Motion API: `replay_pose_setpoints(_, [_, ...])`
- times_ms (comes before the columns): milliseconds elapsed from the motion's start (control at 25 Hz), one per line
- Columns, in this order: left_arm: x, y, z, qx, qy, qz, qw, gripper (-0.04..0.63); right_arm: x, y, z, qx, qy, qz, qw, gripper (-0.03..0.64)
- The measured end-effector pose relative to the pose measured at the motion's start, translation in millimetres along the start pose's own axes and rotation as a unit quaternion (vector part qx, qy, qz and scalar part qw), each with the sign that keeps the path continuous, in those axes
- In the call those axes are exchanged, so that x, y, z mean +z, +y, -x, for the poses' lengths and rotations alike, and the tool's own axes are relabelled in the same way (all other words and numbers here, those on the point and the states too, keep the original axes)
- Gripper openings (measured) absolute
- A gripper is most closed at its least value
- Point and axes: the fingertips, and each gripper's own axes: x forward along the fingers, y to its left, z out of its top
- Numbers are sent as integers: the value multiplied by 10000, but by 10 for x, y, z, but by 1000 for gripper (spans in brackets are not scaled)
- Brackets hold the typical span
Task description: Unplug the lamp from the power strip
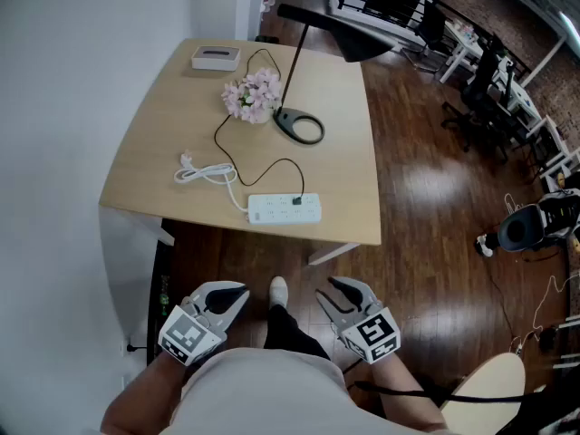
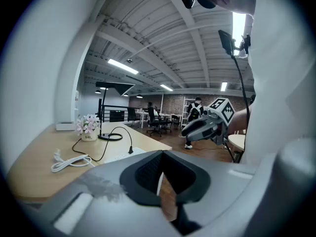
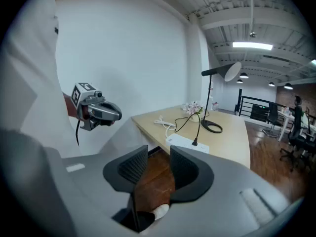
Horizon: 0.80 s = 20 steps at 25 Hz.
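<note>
A white power strip (image 1: pixel 284 208) lies near the table's front edge with the lamp's black plug (image 1: pixel 296 200) in it. The black cord runs back to the desk lamp (image 1: pixel 300 125), which stands mid-table. Both grippers hang below the table edge, close to the person's body and far from the strip. My left gripper (image 1: pixel 231 297) has its jaws nearly together with nothing between them (image 2: pixel 162 154). My right gripper (image 1: pixel 340 290) stands open and empty (image 3: pixel 158 157). In the right gripper view the strip (image 3: pixel 190 142) and plug (image 3: pixel 195 142) show ahead.
A coiled white cord (image 1: pixel 204 172) lies left of the strip. A pot of pink flowers (image 1: pixel 254 96) and a white box (image 1: pixel 216 57) sit at the back. A white wall runs along the table's (image 1: pixel 163 143) left side. Wooden floor lies to the right, with office chairs (image 1: pixel 485 107) beyond.
</note>
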Motion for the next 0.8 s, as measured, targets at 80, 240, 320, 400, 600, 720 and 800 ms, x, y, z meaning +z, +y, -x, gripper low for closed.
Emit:
replay_pose_setpoints(80, [108, 277, -376, -51, 78, 52, 9999, 2, 107, -422, -290, 100, 165, 384, 9991, 146])
replay_pose_setpoints(240, [140, 769, -1115, -68, 326, 63, 9994, 0, 200, -1095, -837, 506, 505, 1087, 9915, 146])
replay_pose_setpoints(320, [64, 987, -1427, -43, 535, 146, 9985, 0, 221, -1342, -1098, 733, 617, 1391, 9856, 146])
replay_pose_setpoints(400, [-19, 1175, -1691, -45, 786, 194, 9967, 0, 220, -1532, -1377, 947, 720, 1526, 9811, 141])
replay_pose_setpoints(600, [-260, 1450, -2212, -370, 1453, 120, 9886, -2, 63, -1747, -1961, 1382, 1128, 1749, 9683, 141])
replay_pose_setpoints(720, [-491, 1550, -2426, -622, 1971, 28, 9784, -2, -72, -1747, -2220, 1637, 1434, 1912, 9571, 140])
replay_pose_setpoints(800, [-599, 1612, -2546, -702, 2273, -109, 9712, -2, -143, -1752, -2312, 1777, 1609, 2041, 9492, 125])
